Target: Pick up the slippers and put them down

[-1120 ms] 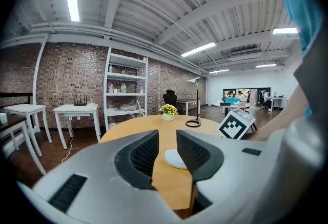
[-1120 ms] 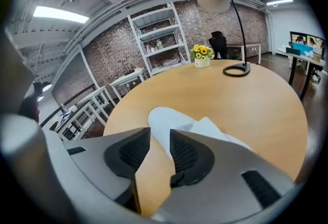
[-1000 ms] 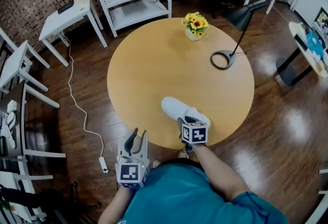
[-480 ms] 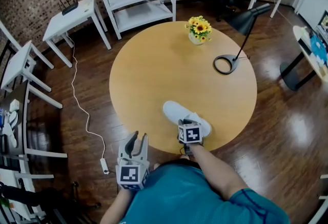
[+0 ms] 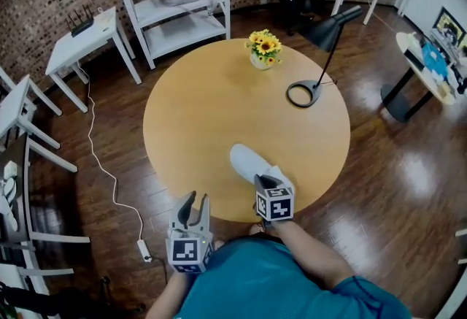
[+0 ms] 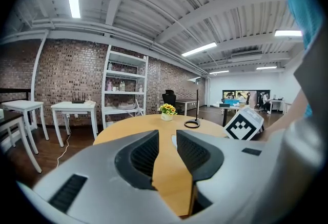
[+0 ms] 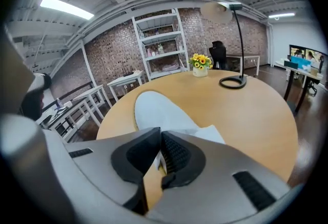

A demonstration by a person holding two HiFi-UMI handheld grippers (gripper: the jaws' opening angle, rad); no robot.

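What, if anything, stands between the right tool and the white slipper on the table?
Nothing visible does. The right tool has just been closing its jaws and pinches the slipper by its near edge, with bare table around it.

No word, number, brand or label can be read in any view. The only printed signs are the black-and-white square markers (image 5: 186, 248) on the cubes of the left gripper (image 5: 192, 202) and the right gripper (image 5: 265, 180). They are block patterns without letters. The far monitor (image 5: 446, 20) is too small to read.
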